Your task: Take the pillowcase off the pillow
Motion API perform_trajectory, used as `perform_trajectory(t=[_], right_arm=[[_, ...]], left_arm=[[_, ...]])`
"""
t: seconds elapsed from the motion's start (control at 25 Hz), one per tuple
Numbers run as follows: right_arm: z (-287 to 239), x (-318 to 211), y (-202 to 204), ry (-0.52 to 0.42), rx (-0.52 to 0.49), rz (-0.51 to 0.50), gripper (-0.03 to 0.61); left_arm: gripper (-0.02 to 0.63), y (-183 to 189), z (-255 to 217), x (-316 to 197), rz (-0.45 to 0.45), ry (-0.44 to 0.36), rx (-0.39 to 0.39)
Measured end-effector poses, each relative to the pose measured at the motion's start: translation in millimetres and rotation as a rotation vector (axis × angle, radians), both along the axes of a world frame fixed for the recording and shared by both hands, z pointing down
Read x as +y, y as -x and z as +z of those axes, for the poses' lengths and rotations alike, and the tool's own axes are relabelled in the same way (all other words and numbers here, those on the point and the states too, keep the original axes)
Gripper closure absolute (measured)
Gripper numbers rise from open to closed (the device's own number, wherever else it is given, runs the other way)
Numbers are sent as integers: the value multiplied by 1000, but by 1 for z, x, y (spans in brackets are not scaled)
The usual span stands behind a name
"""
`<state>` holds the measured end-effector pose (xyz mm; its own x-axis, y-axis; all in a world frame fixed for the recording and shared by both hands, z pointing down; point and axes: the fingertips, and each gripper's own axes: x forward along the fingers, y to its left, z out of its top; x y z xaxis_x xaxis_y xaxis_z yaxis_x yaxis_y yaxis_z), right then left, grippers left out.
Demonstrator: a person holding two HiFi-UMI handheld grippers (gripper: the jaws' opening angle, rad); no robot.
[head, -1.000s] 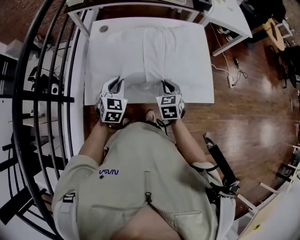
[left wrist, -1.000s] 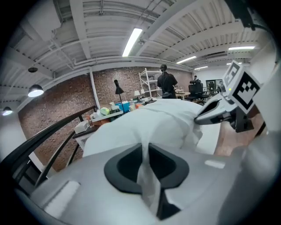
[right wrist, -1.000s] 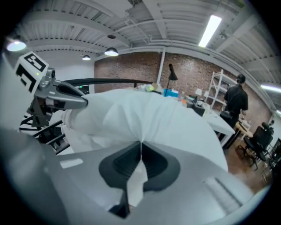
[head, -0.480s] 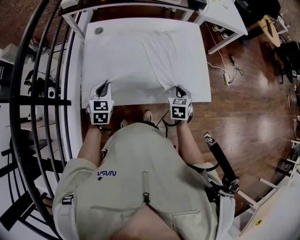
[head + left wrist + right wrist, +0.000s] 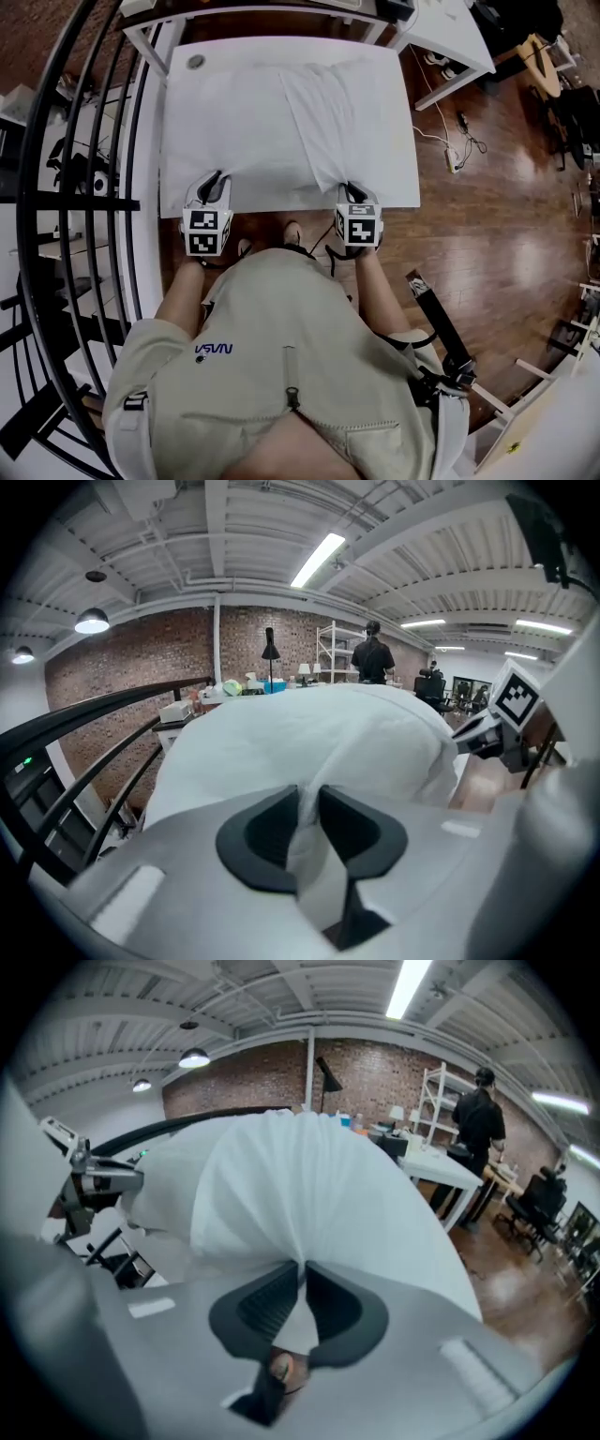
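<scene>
Left claw (image 5: 308, 801), right claw (image 5: 303, 1277) pinch pillowcase (image 5: 272, 122), jaws just opening; head view hides pinch.

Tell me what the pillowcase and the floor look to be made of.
The pillowcase: white woven cloth, likely cotton or a blend, matte; it creases and gathers into soft folds. The floor: reddish-brown wood planks or wood-look laminate, glossy; plank lines and bright light reflections show.

Pillowcase hem (image 5: 274, 180) wider and flatter, seemingly nearer the table (image 5: 185, 80) edge.
</scene>
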<state>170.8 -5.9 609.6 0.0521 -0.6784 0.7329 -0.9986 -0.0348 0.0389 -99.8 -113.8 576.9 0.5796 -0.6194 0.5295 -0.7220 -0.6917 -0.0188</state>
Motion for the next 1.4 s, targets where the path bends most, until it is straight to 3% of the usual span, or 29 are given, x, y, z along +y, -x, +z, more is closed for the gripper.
perform_trajectory(t=[0.16,0.4,0.52,0.6,0.84,1.12,1.4], right_arm=[[-34,10,16,-40,-225,-53,502],[-113,-15,17,-245,-359,-142,502],[-134,-43,1,-315,-347,-163,497],[-144,-61,-9,-340,-323,-191,462],[-173,-131,-30,-392,-212,-306,449],[-180,-227,-27,-340,-92,-382,419],[-132,-303,-23,-105,-33,-393,408]], left_arm=[[472,-2,-40,15,9,-54,38],[454,-34,-94,9,47,-135,99],[408,-51,-110,-13,51,-142,98],[399,-61,-115,-32,42,-123,89],[356,-93,-129,-84,22,-80,70],[266,-128,-116,-134,106,-51,-11],[264,-150,-90,-199,188,51,-60]])
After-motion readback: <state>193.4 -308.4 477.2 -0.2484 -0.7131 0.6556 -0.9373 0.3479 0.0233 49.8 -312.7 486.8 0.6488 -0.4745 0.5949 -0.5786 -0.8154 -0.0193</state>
